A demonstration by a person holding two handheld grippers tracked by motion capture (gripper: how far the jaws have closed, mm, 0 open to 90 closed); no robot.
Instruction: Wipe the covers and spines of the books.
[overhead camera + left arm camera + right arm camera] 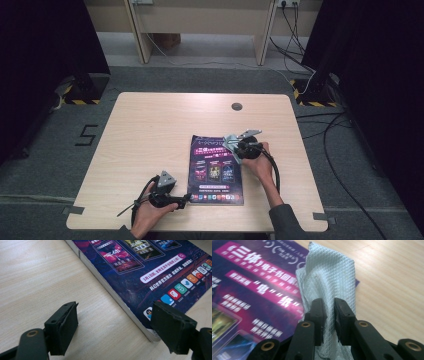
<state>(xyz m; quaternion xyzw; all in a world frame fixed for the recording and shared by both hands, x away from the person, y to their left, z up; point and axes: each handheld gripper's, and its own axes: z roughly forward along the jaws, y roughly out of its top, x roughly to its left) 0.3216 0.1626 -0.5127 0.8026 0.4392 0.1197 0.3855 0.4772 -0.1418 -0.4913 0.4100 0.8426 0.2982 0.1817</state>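
Observation:
A magazine with a dark purple cover lies flat on the wooden table, near the front edge. In the right gripper view a pale grey waffle-textured cloth is pinched between the jaws of my right gripper, which is shut on it above the magazine's top right corner. From above, that right gripper sits at the same corner with the cloth under it. My left gripper stands open, its jaws straddling the magazine's near left corner without touching it. In the high view the left gripper lies low beside the magazine.
A round dark cable port sits near the table's far edge. Black curtains hang at both sides. Cables run over the grey floor to the right, and a pale wooden desk frame stands behind.

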